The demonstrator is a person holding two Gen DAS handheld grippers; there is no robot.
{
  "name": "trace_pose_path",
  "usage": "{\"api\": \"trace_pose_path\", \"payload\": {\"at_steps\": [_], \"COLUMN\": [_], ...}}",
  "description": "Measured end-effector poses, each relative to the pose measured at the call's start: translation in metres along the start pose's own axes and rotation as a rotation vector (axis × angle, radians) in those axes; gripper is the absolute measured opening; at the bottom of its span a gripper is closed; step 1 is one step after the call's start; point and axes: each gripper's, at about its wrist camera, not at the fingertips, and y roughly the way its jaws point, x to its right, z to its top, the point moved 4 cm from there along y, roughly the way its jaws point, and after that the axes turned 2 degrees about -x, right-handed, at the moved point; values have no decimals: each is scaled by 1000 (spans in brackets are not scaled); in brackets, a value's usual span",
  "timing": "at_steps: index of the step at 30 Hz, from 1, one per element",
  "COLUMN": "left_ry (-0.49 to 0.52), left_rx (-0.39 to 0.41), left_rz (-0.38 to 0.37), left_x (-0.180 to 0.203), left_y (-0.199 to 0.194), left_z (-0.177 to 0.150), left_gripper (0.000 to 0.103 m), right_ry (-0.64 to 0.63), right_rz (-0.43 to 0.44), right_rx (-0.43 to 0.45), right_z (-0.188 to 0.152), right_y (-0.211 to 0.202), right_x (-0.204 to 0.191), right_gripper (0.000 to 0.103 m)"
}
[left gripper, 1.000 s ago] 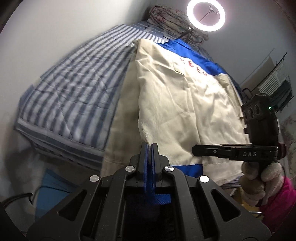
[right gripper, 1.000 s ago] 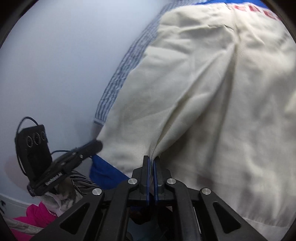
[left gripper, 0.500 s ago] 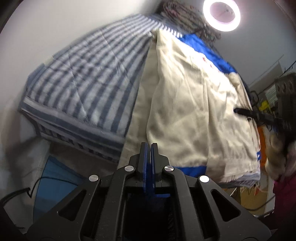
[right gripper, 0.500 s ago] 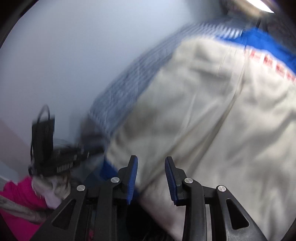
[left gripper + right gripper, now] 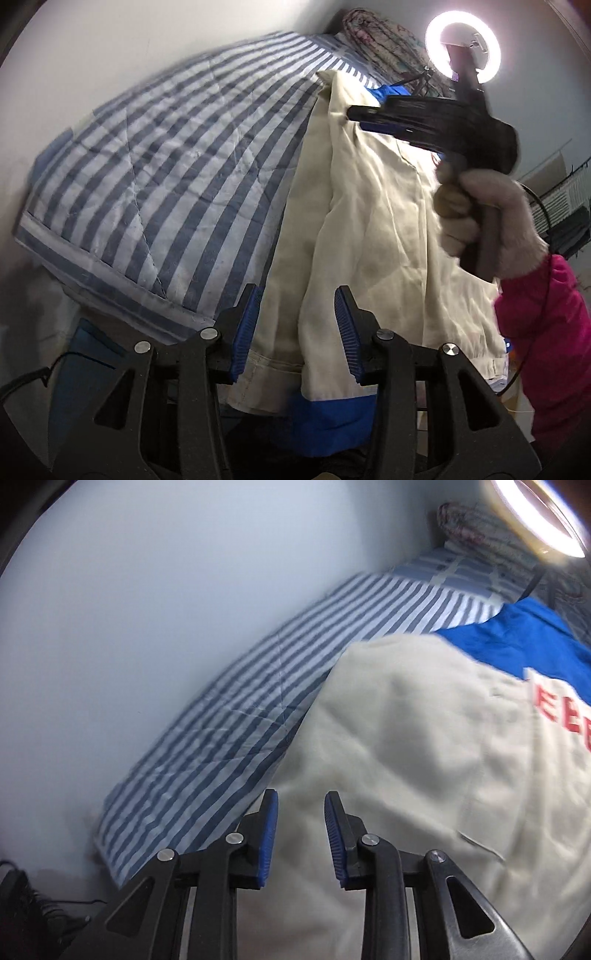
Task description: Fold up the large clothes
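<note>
A large cream garment (image 5: 373,221) with blue trim and red letters lies along the striped bed (image 5: 177,173), its blue hem hanging over the near edge. My left gripper (image 5: 295,325) hovers over that near hem, its jaws opening, with cloth showing behind the gap but not pinched. In the right wrist view the garment (image 5: 424,746) fills the right half. My right gripper (image 5: 299,830) stands over its left edge, jaws closing with nothing pressed between the pads. In the left wrist view the right gripper (image 5: 354,112) is carried by a gloved hand (image 5: 476,218) above the garment's far part.
A pale wall runs along the bed's left side (image 5: 147,627). A ring light (image 5: 461,48) glows at the far end beside a rolled patterned blanket (image 5: 376,44). A pink sleeve (image 5: 546,332) is at the right. Blue fabric (image 5: 88,354) lies below the bed's near corner.
Both grippers were shut on the garment's hem and have let go. The right gripper has swung from the near edge up toward the far part of the garment. The left sank slightly.
</note>
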Motion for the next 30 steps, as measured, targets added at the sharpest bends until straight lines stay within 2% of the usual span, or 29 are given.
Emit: {"api": "trace_pose_path", "payload": {"at_steps": [5,7,10,14,19,22,25,26,27,30], "left_ry": [-42,-44,-18,-22,-75,-105,-125,-128,-126,-91], "left_rx": [-38,-48,-45,-48,-44,-43,-54,-65,-67,-56], "left_rz": [-19,-21,-11,-18,-55,-64,-84,-96,-93,-67], "left_x": [-11,-12,-11,-11,-16,-23,-25,-24,-23,-17], "left_y": [11,13,13,13,6,5,9,12,13,12], "left_z": [-5,-7,-10,-12,-12,-9,-8,-9,-9,-10], "left_gripper": [42,39,33,31,31,31,31,32,33,33], "right_ry": [14,15,14,111,148,178,109,73,44,-55], "right_rz": [-43,-58,32,62,-4,42,12,-7,-27,-93], "right_rx": [-62,-53,-63,11,-13,-44,-70,-71,-64,-69], "right_z": [0,0,1,-5,-48,-80,-104,-109,-112,-116], "right_y": [53,55,39,-5,-31,-35,-26,-23,-22,-18], "right_x": [-6,-8,-11,13,36,35,15,7,0,-19], "right_gripper": [28,30,29,29,29,29,30,33,37,37]}}
